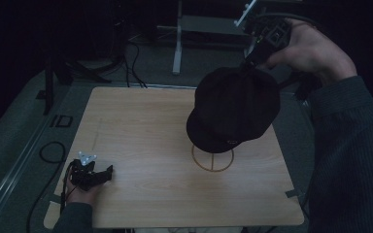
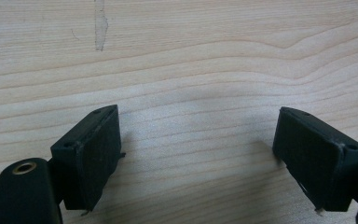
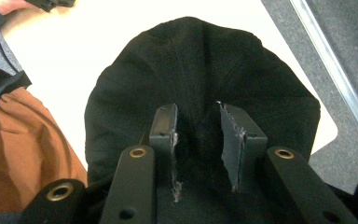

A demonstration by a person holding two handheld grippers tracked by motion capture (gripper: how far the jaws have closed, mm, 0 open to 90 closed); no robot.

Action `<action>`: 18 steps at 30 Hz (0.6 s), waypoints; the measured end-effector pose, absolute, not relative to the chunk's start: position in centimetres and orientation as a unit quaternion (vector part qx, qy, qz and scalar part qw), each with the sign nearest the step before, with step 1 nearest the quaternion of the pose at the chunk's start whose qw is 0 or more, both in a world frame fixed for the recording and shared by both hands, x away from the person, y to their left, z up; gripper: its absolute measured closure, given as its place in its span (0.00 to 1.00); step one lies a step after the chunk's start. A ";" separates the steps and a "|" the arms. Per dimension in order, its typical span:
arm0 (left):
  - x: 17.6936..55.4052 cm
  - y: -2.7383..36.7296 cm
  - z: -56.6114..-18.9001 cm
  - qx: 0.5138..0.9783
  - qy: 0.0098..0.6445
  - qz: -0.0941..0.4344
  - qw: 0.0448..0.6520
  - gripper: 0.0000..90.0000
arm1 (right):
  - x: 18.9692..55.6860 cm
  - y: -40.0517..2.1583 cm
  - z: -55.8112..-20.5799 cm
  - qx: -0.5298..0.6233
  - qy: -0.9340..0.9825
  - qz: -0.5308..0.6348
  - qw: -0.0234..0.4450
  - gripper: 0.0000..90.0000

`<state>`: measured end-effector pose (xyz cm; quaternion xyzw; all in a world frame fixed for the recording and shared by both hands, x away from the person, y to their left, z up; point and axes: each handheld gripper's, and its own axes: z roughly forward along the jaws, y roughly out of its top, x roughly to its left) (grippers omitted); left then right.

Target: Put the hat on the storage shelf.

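The right tongs (image 1: 250,62) are clamped on the crown of the black cap (image 1: 233,109), hanging above the ring mark (image 1: 212,158) right of centre on the bench (image 1: 141,145); setting it down remains, I judge; the left tongs (image 1: 108,171) rest gaping and empty at the near left.

"ID"-like mark on floor (image 1: 60,121) left of table, small illegible logo on cap (image 1: 232,142)

A black cloth cap (image 1: 233,109) hangs in the air at the centre right of the high view, pinched at its top edge, its round crown facing the camera and a small brim at the bottom. It hovers just above a ring drawn on the wooden table (image 1: 141,145), its fabric soft and creased.
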<state>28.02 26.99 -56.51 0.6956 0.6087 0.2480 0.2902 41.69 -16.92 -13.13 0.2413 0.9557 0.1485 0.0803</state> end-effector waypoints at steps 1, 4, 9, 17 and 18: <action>28.0 27.0 -56.5 0.696 0.609 0.248 0.290 0.17 | 41.8 -17.0 -13.2 0.243 0.955 0.149 0.081 0.74; 28.0 27.0 -56.5 0.695 0.609 0.248 0.290 0.17 | 42.1 -17.0 -13.5 0.248 0.954 0.146 0.081 0.74; 28.0 27.0 -56.5 0.696 0.609 0.248 0.290 0.17 | 42.5 -16.9 -14.0 0.256 0.953 0.138 0.087 0.74; 28.0 27.0 -56.5 0.695 0.609 0.248 0.290 0.17 | 42.7 -16.7 -14.3 0.256 0.953 0.135 0.086 0.74; 28.0 27.0 -56.5 0.695 0.609 0.248 0.291 0.17 | 42.7 -16.8 -14.3 0.256 0.953 0.135 0.087 0.74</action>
